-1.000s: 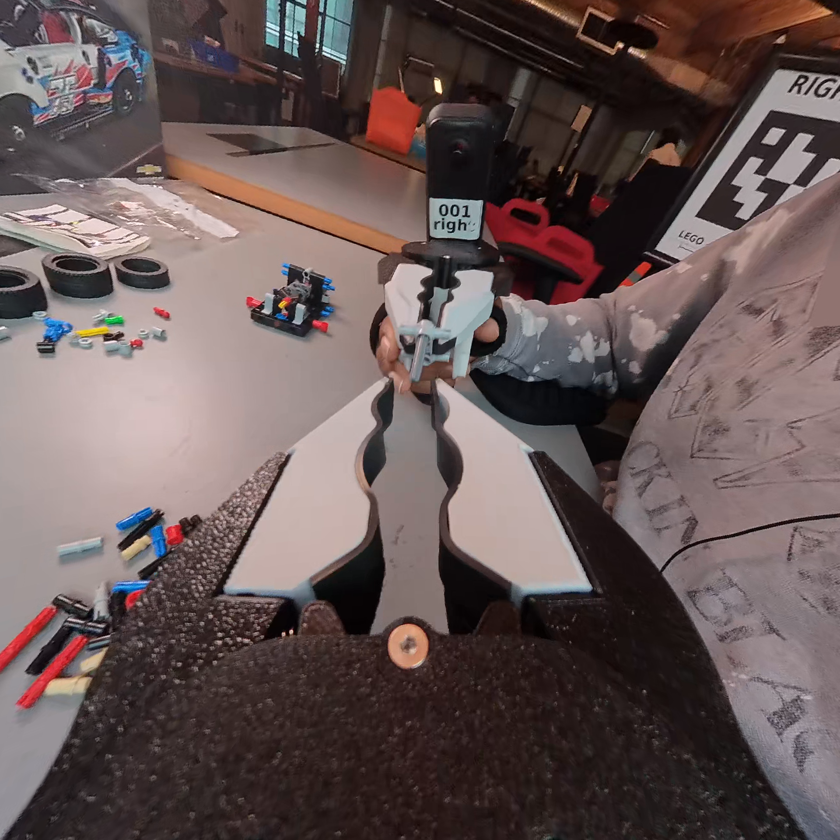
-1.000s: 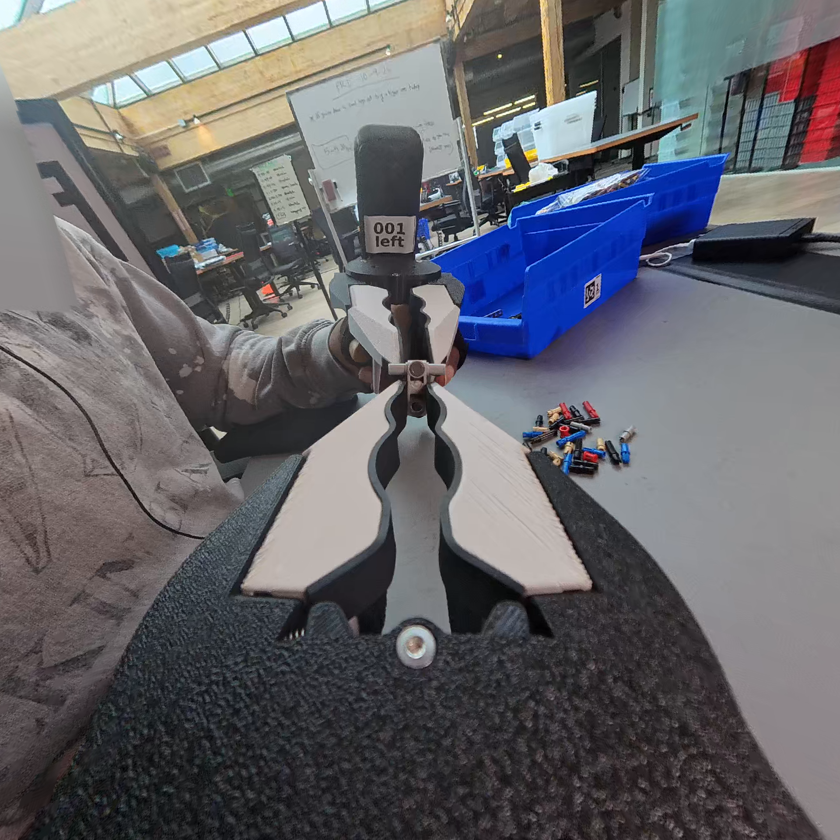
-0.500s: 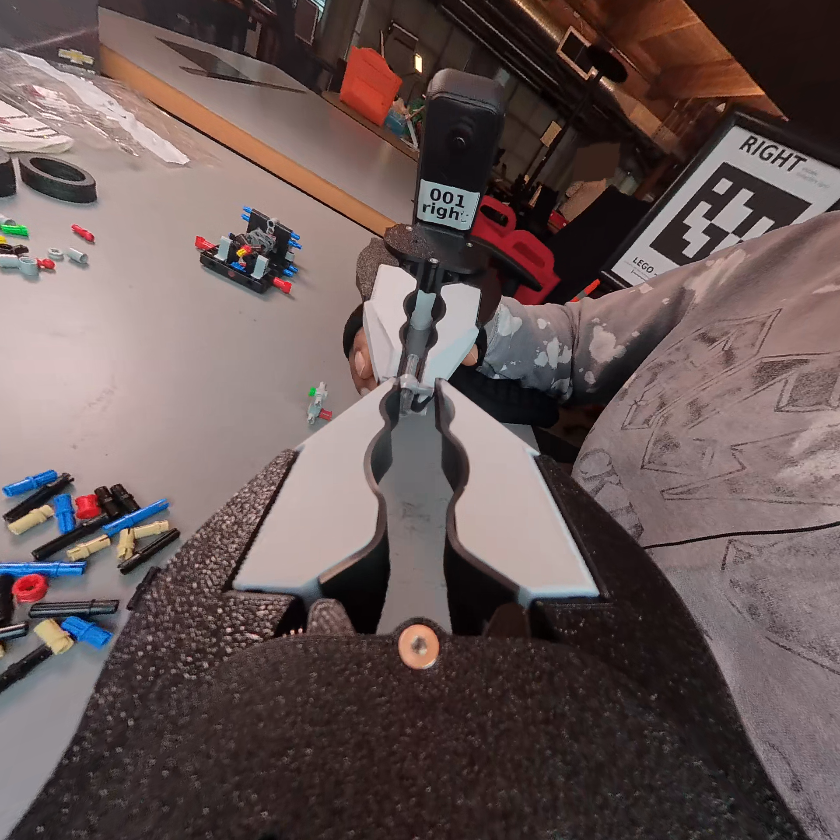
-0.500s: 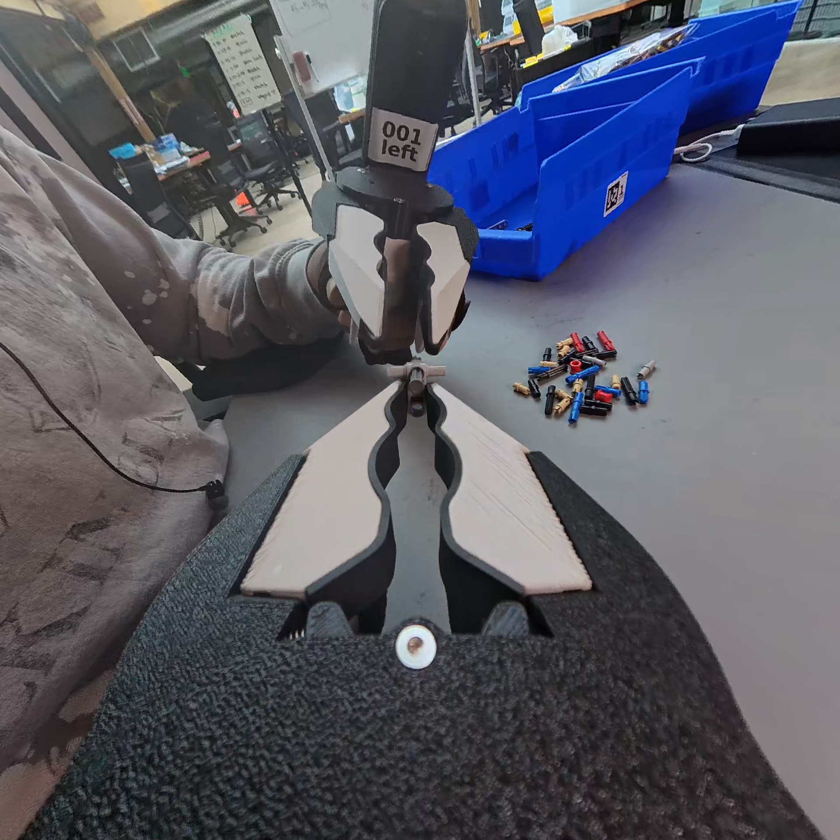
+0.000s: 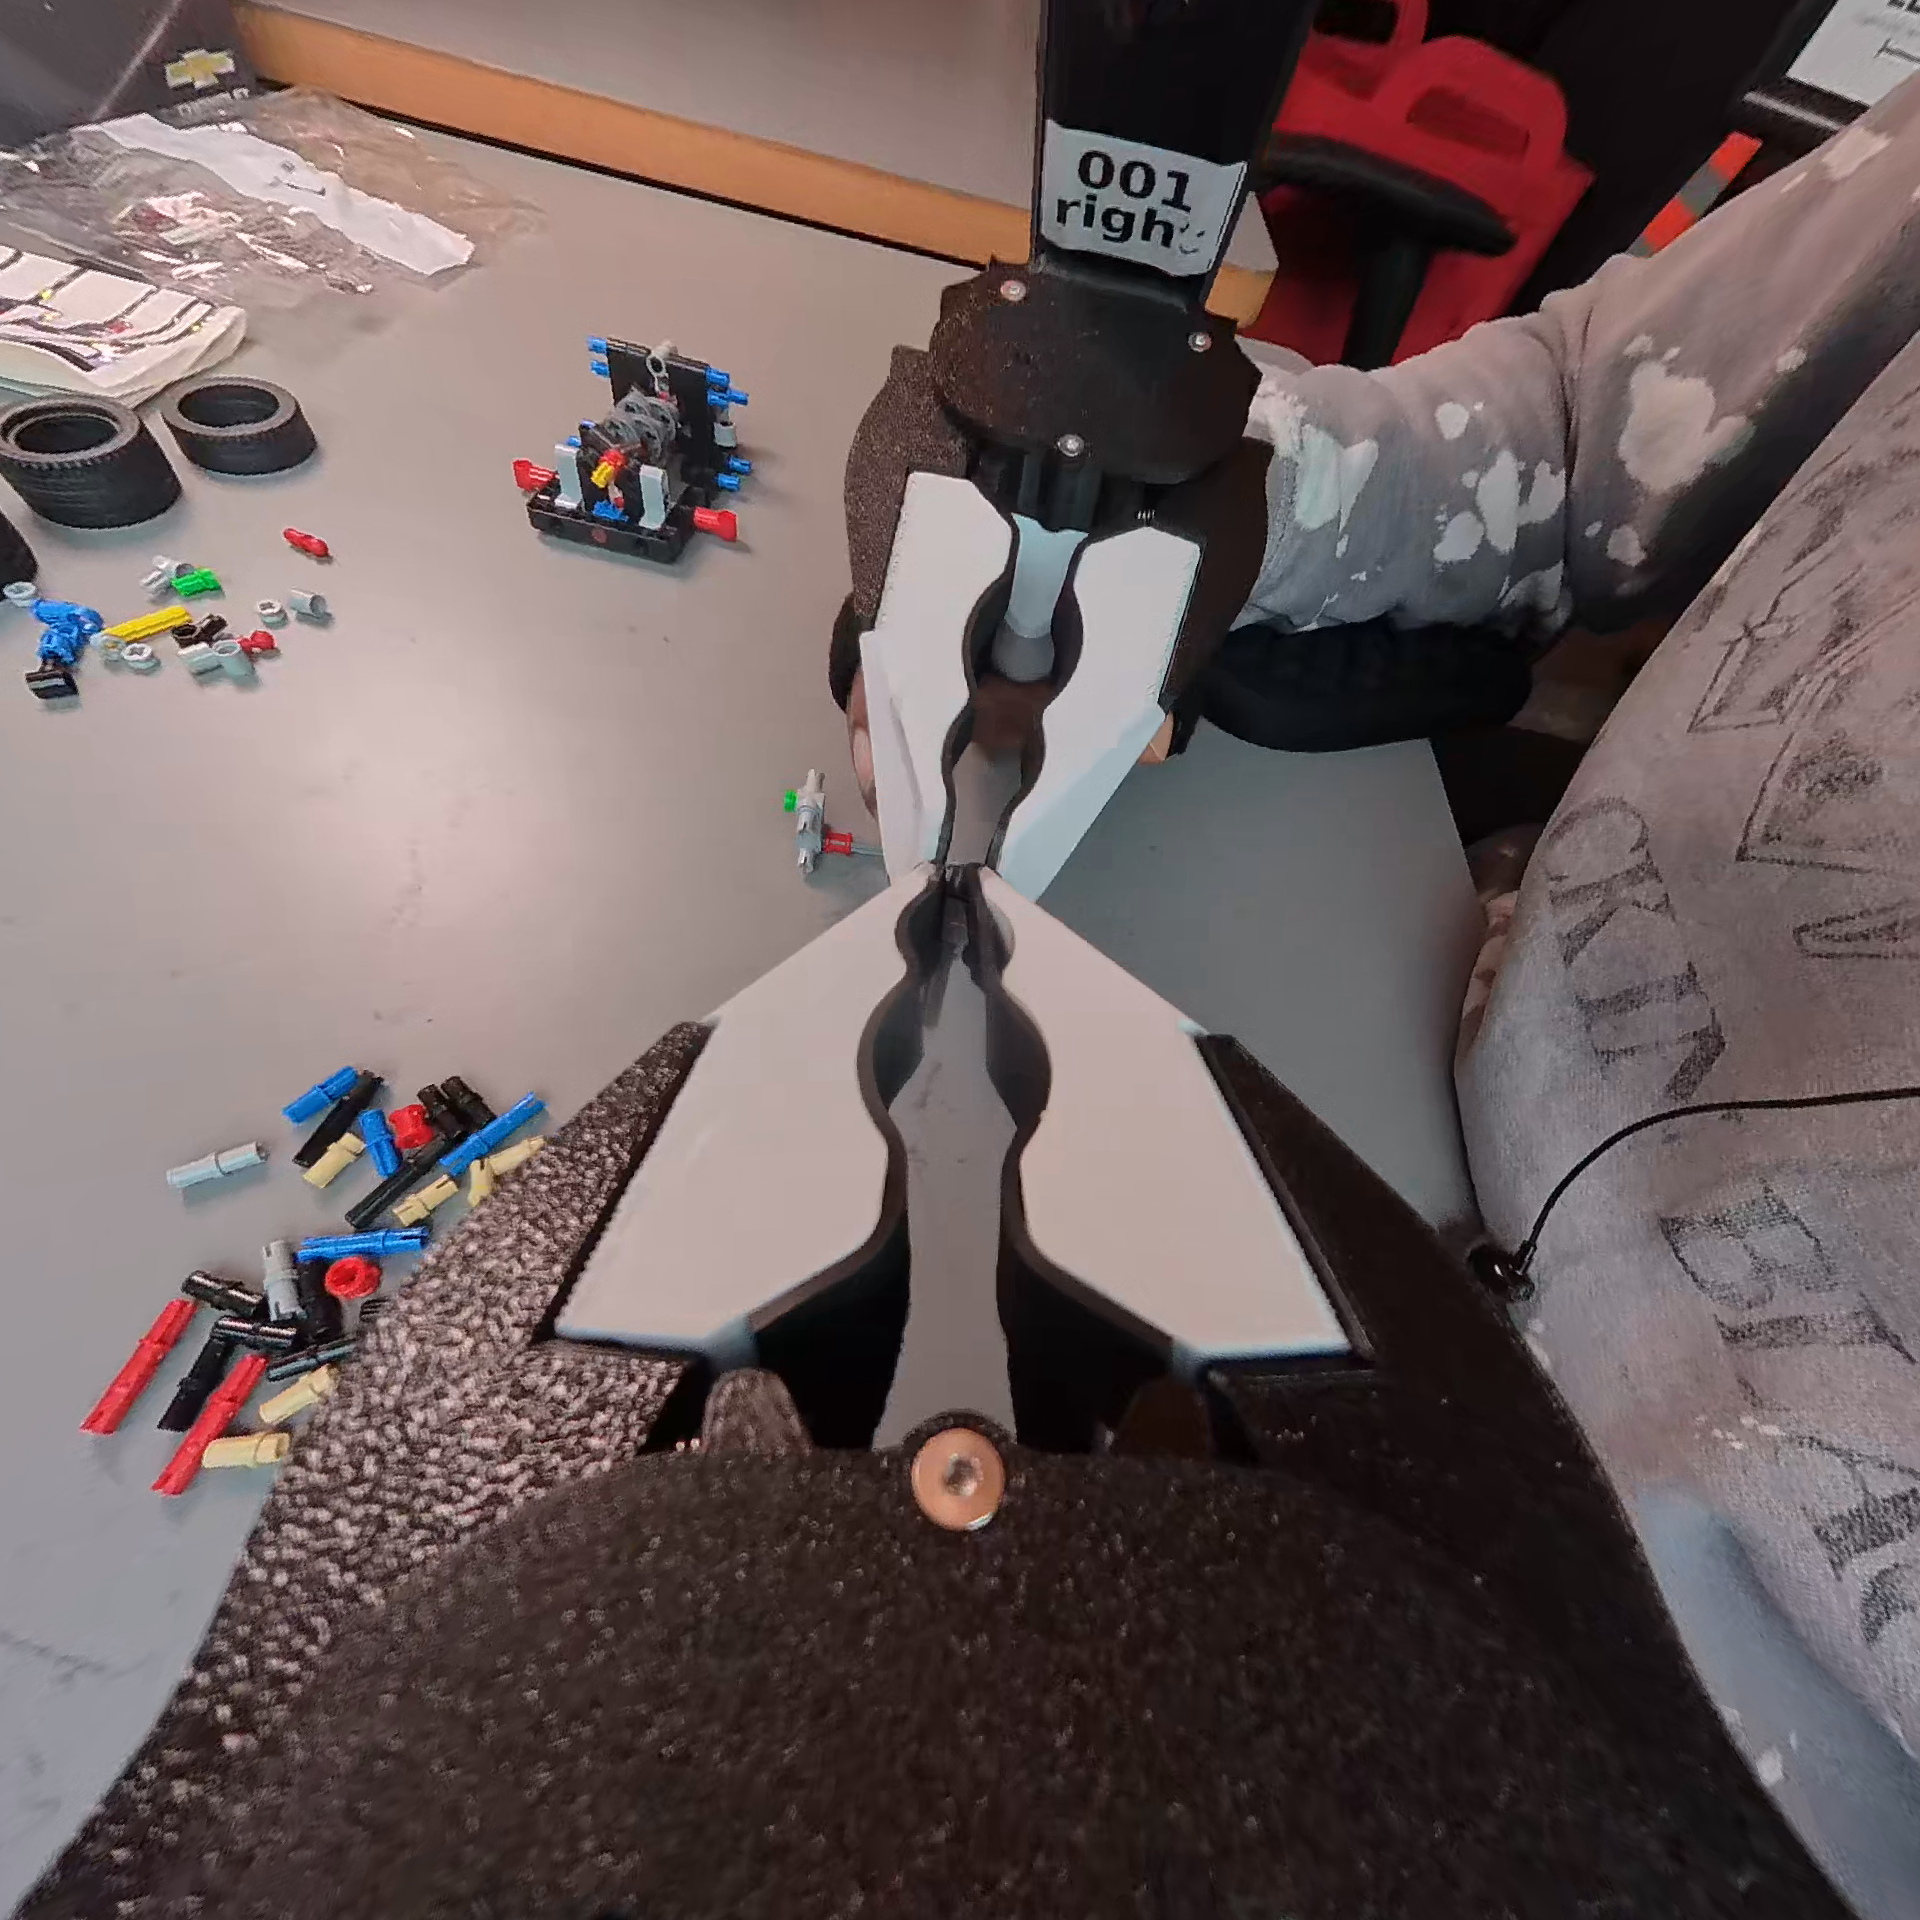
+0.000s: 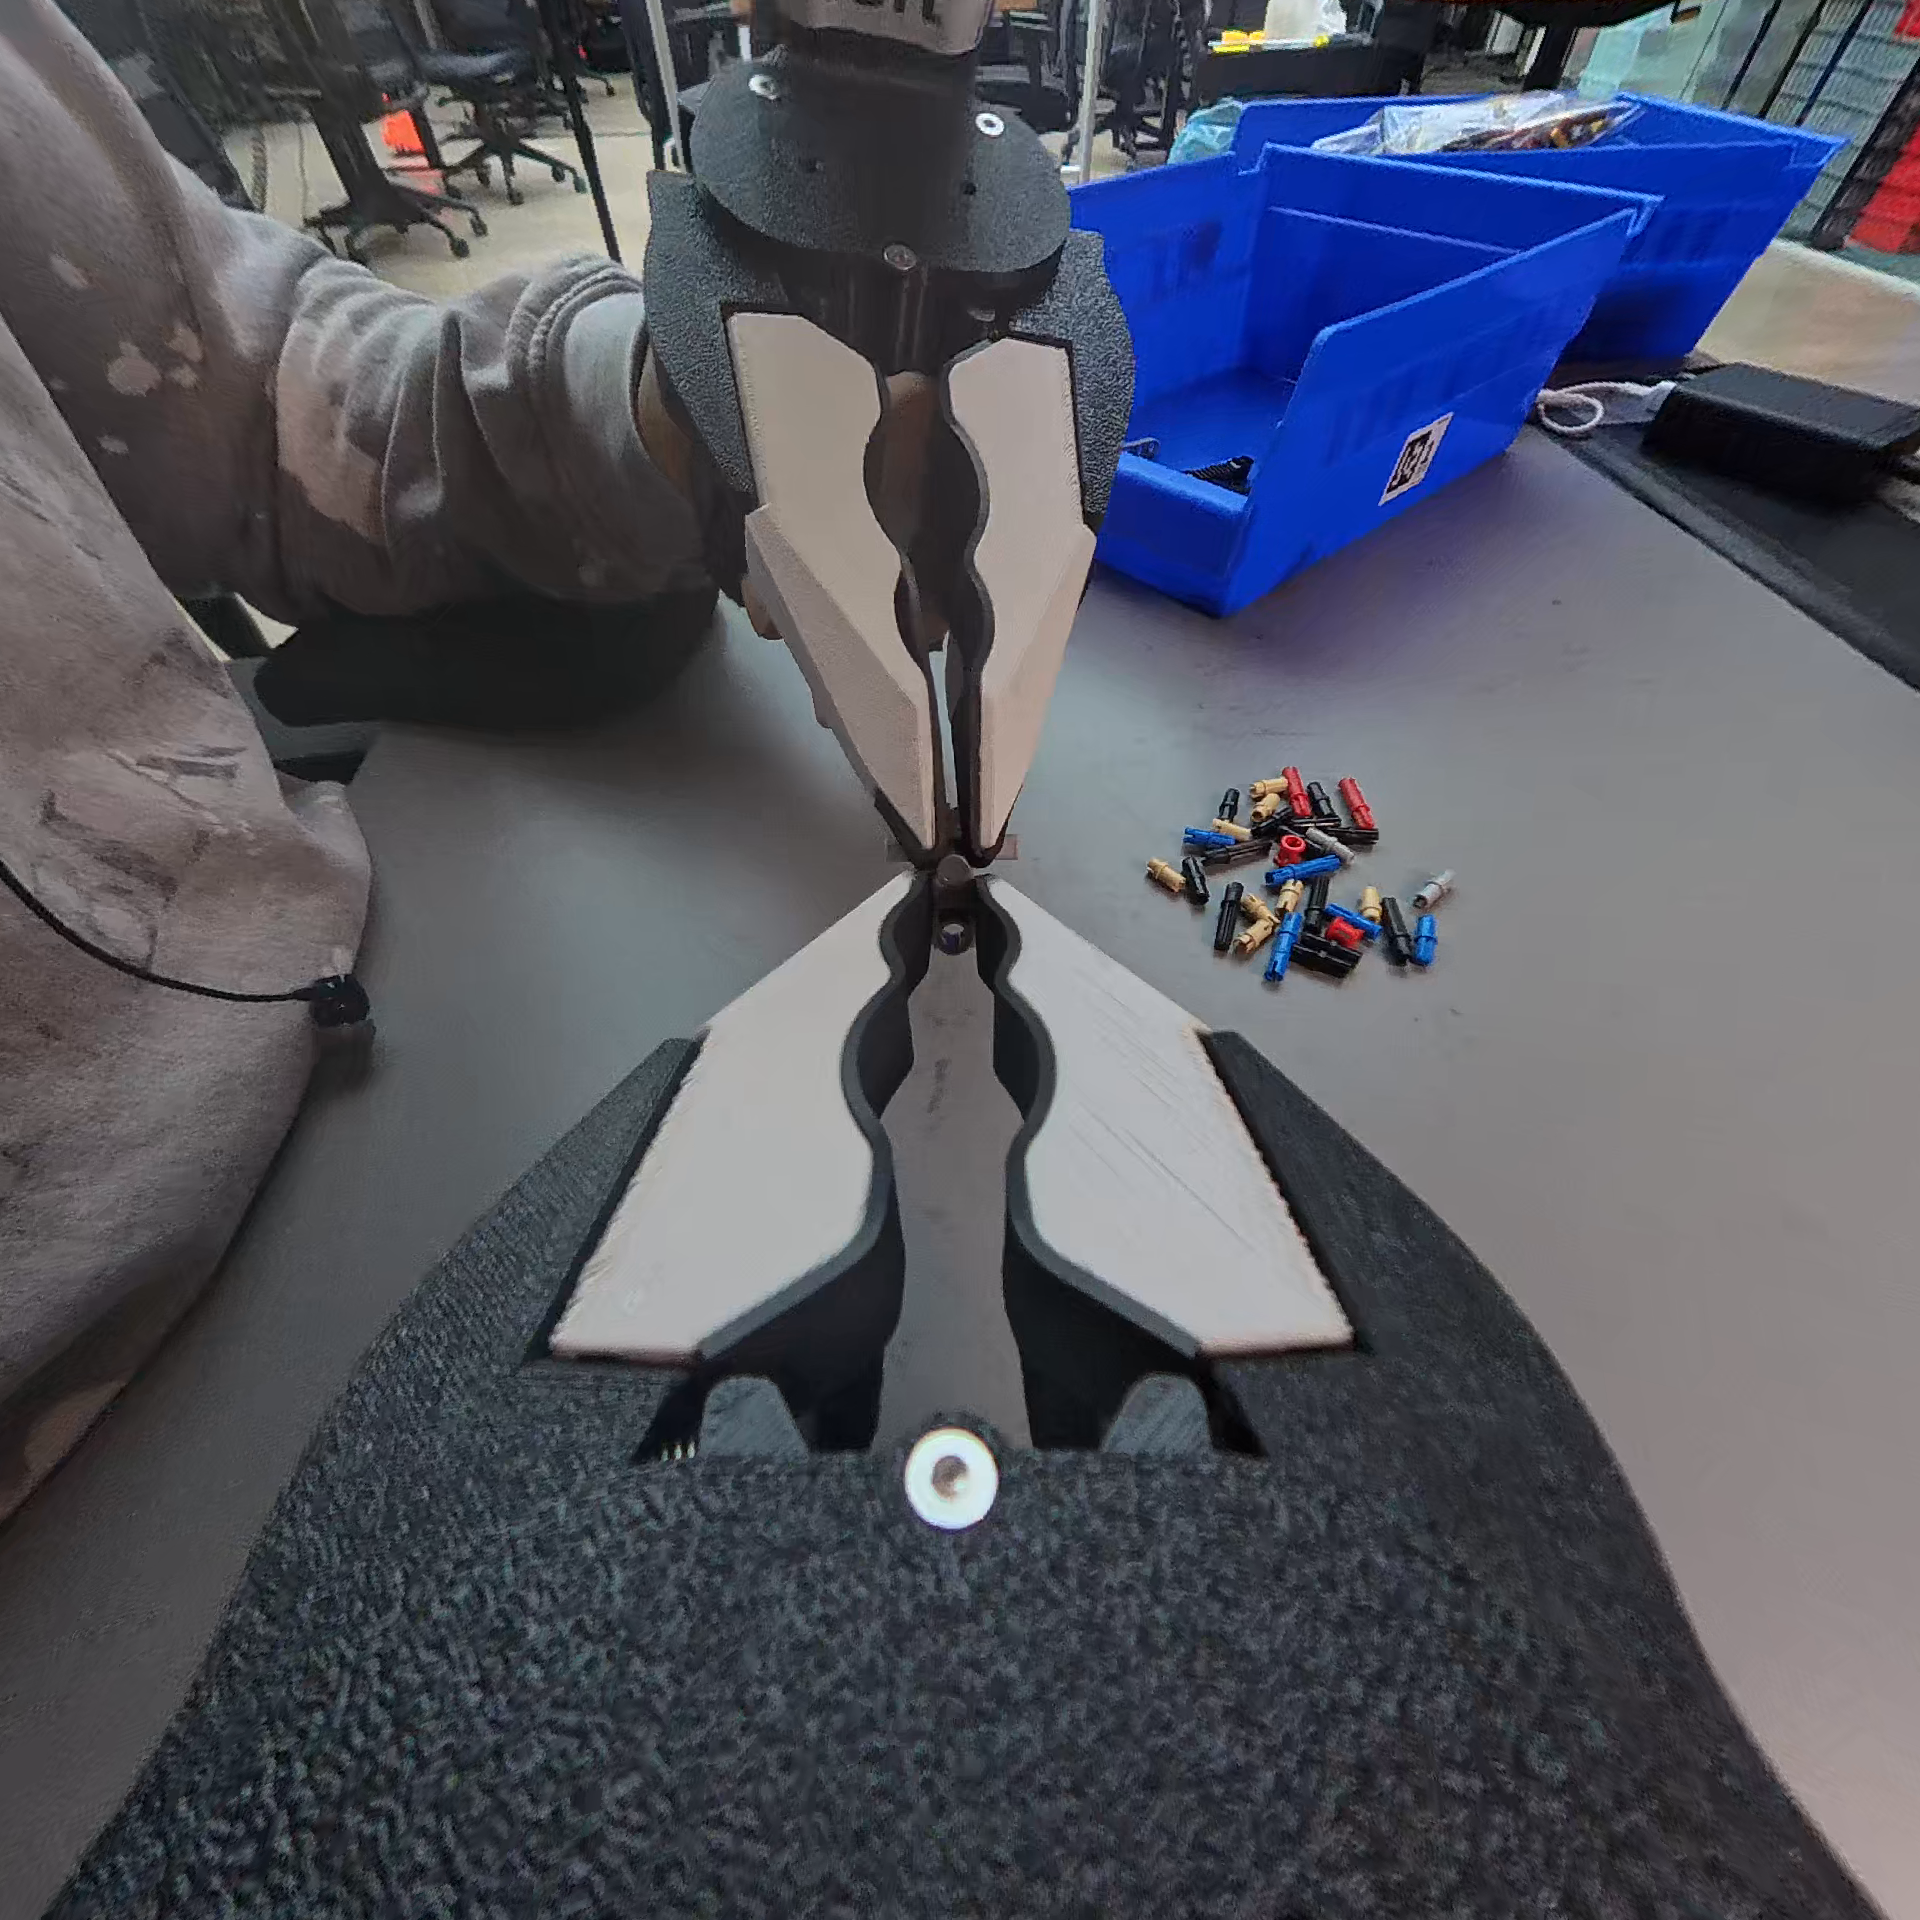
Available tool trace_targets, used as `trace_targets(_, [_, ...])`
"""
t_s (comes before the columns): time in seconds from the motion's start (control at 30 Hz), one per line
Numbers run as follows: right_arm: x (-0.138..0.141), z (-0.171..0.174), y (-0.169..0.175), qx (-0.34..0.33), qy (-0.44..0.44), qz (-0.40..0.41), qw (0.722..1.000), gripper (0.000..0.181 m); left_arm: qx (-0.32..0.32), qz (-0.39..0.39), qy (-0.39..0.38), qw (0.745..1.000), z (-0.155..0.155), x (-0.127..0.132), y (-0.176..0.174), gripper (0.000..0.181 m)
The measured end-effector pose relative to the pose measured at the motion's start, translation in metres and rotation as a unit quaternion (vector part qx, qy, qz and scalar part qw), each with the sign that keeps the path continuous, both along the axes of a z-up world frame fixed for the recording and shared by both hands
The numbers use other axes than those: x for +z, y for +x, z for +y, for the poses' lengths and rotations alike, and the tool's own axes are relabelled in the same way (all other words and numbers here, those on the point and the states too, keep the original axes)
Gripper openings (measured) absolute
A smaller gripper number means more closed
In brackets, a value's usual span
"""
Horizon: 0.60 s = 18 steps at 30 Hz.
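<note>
My two grippers meet tip to tip above the grey table (image 5: 520, 831). My right gripper (image 6: 951, 896) is shut on a small grey connector piece (image 6: 950, 925) with a short cross bar. My left gripper (image 5: 956, 888) is shut on the same piece's far end, where a thin dark part (image 5: 945, 935) shows between its fingers. In the left wrist view the right gripper (image 5: 964, 857) points down at my tips. In the right wrist view the left gripper (image 6: 951, 844) does the same. A small piece with green and red ends (image 5: 816, 821) lies just left of them.
A black partly built assembly (image 5: 634, 457), two tyres (image 5: 83, 457), a booklet (image 5: 94, 312) and loose pins (image 5: 395, 1143) lie to the left. More pins (image 6: 1304, 883), blue bins (image 6: 1351, 343) and a black box (image 6: 1782, 426) are on the right. Grey sleeves (image 5: 1507, 468) are close by. Both grippers' tips are close together, under 4 cm apart. Both grippers' tips are roughly 25 cm from the black partly built assembly (image 5: 634, 457).
The grippers have come together and tilted down toward the table. The left gripper, open a second ago, has shut on the piece that the right gripper holds.
</note>
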State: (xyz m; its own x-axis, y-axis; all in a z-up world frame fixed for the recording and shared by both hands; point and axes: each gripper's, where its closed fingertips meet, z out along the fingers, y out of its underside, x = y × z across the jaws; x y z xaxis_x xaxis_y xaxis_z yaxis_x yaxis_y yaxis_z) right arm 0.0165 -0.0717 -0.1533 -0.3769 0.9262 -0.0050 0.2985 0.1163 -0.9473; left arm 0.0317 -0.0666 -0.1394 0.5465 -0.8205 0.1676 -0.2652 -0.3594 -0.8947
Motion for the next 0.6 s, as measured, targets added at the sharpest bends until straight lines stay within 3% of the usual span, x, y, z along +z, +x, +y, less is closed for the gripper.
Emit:
trace_targets(0.2, [0.008,0.0,0.002,-0.002,0.075,0.032,0.997,0.007,-0.017,-0.037,0.01,0.999,-0.005,0.008,0.001,0.001])
trace_targets(0.33, [0.023,0.002,0.002,-0.017,0.073,0.07,0.995,0.007,-0.021,-0.097,0.025,0.995,-0.004,0.024,0.001,0.0])
trace_targets(0.6, [0.013,0.008,-0.002,-0.043,0.15,0.056,0.986,0.007,-0.005,-0.066,0.033,0.997,0.0,0.015,-0.007,0.005])
